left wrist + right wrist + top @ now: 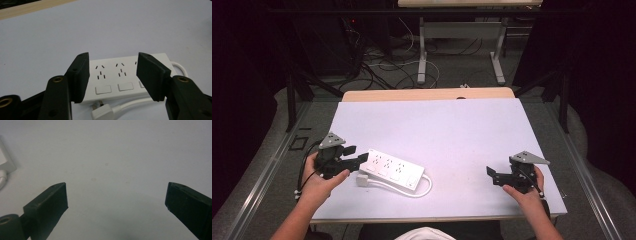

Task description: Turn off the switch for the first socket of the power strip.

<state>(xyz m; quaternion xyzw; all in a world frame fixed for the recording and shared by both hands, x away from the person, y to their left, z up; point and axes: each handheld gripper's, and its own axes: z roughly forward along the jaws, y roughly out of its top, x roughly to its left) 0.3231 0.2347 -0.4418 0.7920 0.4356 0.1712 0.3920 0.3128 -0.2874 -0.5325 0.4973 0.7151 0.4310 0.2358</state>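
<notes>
A white power strip (392,169) with three sockets and three switches lies flat at the front left of the table, its cable (424,190) looping back to a white plug (363,180) beside its near edge. My left gripper (356,153) is at the strip's left end. In the left gripper view the strip (112,75) lies just beyond the jaws, which stand apart with no pad pressing on it, and the plug (101,113) lies below. My left gripper (113,57) is open. My right gripper (492,176) (117,186) rests open over bare table at the front right.
The pale lilac table top (452,130) has a wooden strip (427,94) along its far edge. A corner of the power strip (6,160) shows at the left of the right gripper view. Desk legs (422,55) and floor cables (382,70) lie beyond the table.
</notes>
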